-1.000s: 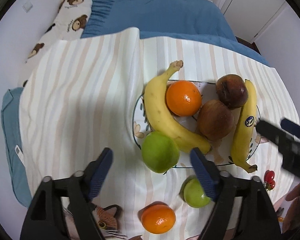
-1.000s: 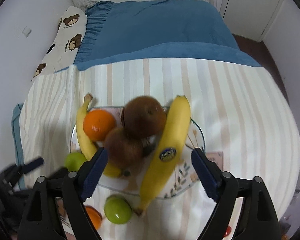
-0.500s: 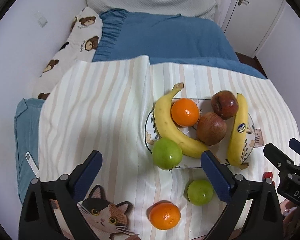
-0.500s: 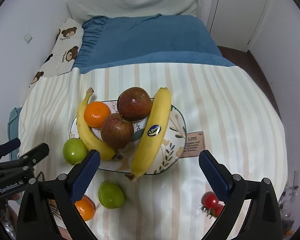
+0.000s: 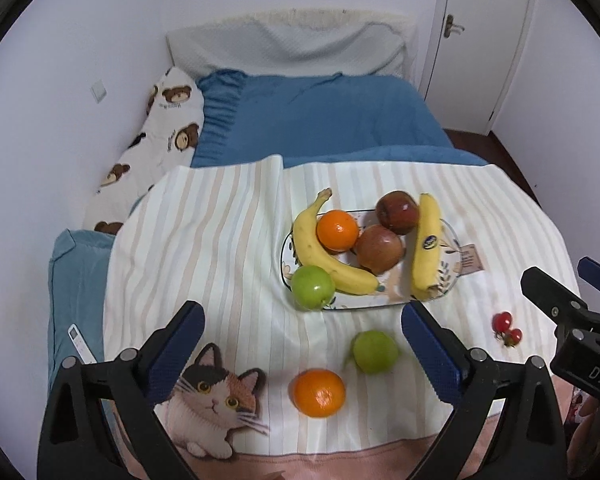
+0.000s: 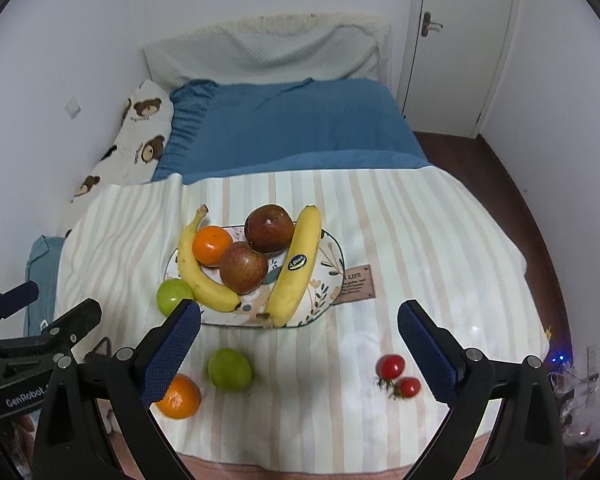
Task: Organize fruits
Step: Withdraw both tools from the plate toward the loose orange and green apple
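Both my jaws gape empty; loose green apple (image 5: 375,351) sits just before the plate (image 5: 448,280); I should straddle it squarely, squeeze gently.

Striped cloth blanket (image 6: 420,240), glossy patterned plate (image 6: 332,264), smooth-skinned bananas (image 6: 296,268)

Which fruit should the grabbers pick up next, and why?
Probably the left gripper should dip toward the loose green apple: both grippers are open and empty, and that apple lies off the plate, just ahead between its fingers.
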`<state>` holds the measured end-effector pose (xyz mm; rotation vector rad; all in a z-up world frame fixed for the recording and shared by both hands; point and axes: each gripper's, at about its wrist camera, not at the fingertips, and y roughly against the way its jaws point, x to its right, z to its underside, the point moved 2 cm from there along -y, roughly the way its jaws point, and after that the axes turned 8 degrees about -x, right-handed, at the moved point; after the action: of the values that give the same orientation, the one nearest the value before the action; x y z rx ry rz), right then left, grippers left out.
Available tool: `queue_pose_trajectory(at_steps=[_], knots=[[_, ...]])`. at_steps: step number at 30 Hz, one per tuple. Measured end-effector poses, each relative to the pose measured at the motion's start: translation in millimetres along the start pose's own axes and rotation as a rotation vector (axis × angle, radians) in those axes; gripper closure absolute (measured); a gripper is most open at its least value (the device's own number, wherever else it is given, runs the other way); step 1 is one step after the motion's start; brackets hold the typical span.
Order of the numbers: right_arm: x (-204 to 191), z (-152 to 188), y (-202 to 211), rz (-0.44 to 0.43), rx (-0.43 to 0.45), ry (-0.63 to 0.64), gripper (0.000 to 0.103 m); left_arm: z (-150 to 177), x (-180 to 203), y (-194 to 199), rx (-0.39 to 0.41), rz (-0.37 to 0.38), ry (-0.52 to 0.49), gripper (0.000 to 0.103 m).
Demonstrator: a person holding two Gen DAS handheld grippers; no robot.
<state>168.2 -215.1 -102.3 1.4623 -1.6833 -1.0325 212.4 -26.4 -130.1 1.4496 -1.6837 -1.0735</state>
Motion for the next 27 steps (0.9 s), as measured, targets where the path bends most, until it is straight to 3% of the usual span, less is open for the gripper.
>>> queue_pose_trajectory(at_steps=[8, 17, 22, 27], knots=[[11, 35, 61, 0.008, 0.094, -0.009, 0.002, 25, 7, 48, 0.074, 0.019, 0.019, 0.002], [28, 62, 97, -0.043, 0.138, -0.045, 0.002, 47, 15, 66, 0.087, -0.006, 0.062, 0.002], [39, 62, 93, -0.098, 0.126, -0.052, 0.002, 53, 20, 53, 0.048, -0.047, 0.101, 0.002], [36, 58, 41, -0.180, 0.007, -0.014, 0.000, 65, 13, 14, -0.020, -0.150, 0.143, 0.002]])
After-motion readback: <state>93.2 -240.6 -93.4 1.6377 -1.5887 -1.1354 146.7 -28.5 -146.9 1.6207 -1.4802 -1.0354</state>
